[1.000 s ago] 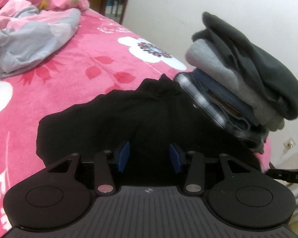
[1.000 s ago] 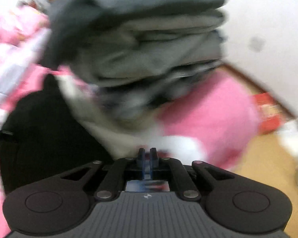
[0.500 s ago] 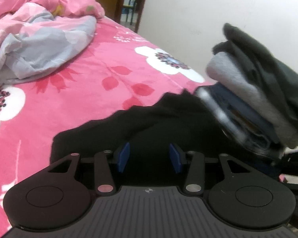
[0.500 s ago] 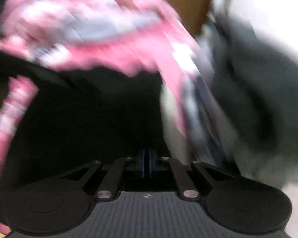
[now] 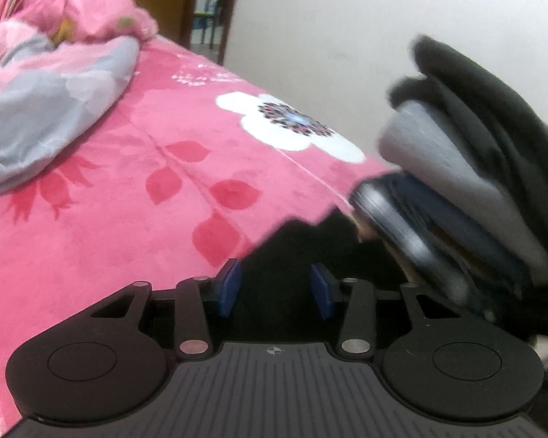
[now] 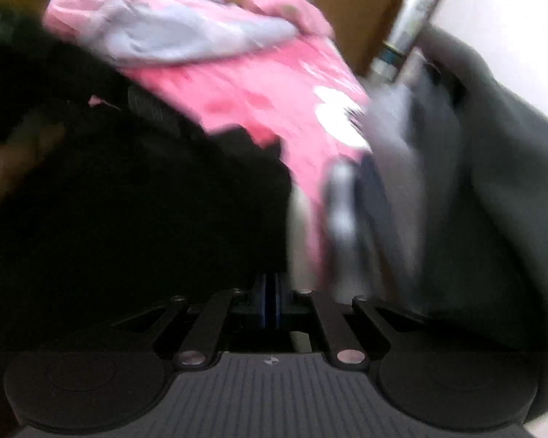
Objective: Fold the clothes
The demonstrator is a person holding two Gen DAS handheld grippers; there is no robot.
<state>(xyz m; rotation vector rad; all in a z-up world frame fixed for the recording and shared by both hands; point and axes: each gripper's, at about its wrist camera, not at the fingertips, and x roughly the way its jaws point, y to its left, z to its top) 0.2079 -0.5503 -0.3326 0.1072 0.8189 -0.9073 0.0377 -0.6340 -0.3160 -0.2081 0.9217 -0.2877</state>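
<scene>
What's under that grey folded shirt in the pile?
Under the grey folded garment lie dark blue folded clothes, then a clear plastic-wrapped bundle. On top sits a dark grey garment. The bottom of the pile is hidden behind the left gripper.

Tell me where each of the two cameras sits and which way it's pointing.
Left wrist: on the left gripper, looking down along its parted jaws across the pink bed at the black garment and the folded stack; only the gripper shows.
Right wrist: on the right gripper, jaws shut, facing the black garment, blurred; a hand shows at left.
Shared: bed, black garment, stack, crumpled quilt.
</scene>
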